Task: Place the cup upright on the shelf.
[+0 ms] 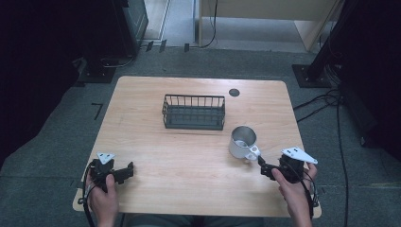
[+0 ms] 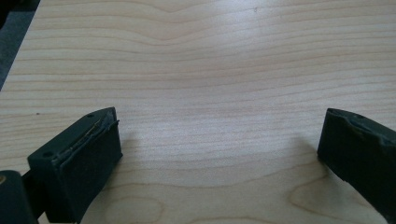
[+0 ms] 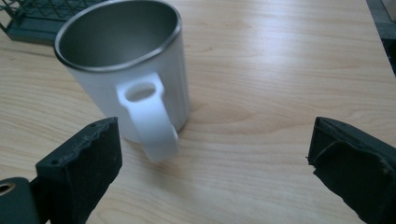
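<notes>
Right tongs, jaws apart, sit low just beside the mug, apparently not touching its handle. Left tongs, jaws apart, rest well apart from the mug on the wooden table; grey carpet around.

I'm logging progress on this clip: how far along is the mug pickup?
Nothing looks done yet: the mug stands upright on the table, beside the wire basket. In hand: the right gripper, jaws open, is close to the mug's handle without gripping it. The left gripper rests open. Grasping and lifting remain.
</notes>
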`<move>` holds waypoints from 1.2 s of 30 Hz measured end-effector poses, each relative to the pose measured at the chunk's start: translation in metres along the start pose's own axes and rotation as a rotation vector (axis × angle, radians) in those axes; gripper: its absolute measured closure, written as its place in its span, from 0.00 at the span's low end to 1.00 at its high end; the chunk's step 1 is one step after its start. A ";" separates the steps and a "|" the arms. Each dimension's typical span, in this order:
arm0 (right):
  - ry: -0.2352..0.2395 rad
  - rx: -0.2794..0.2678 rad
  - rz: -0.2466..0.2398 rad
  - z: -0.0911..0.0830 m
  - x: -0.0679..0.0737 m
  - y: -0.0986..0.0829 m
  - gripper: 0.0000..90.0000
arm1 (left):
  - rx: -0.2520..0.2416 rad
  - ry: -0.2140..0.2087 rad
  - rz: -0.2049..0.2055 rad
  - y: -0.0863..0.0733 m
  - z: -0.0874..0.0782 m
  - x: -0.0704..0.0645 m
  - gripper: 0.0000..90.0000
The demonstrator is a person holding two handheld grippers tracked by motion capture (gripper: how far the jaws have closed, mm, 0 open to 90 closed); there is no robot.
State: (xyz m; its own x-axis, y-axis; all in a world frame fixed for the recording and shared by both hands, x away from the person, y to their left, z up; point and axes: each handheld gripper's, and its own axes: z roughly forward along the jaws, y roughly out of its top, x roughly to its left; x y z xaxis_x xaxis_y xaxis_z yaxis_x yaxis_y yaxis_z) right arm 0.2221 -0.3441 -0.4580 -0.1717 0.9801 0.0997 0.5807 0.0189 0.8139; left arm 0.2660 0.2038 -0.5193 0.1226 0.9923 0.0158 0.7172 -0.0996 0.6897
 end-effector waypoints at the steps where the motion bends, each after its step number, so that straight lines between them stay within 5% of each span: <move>1: 0.010 -0.003 -0.006 0.002 0.005 0.004 0.03 | 0.000 0.000 0.000 0.000 0.000 0.000 0.00; 19: 0.090 -0.001 -0.049 0.031 0.042 0.031 0.00 | -0.001 0.000 0.000 0.000 0.000 0.000 0.00; 36: 0.075 0.019 -0.057 0.050 0.057 0.036 0.00 | 0.000 0.000 0.000 0.000 0.000 0.000 0.00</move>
State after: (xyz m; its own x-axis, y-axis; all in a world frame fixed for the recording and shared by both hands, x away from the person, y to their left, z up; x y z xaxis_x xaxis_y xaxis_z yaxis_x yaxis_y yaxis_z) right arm 0.2733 -0.2778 -0.4519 -0.2634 0.9598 0.0970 0.5836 0.0784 0.8083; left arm 0.2660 0.2038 -0.5193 0.1230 0.9923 0.0157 0.7173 -0.0998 0.6896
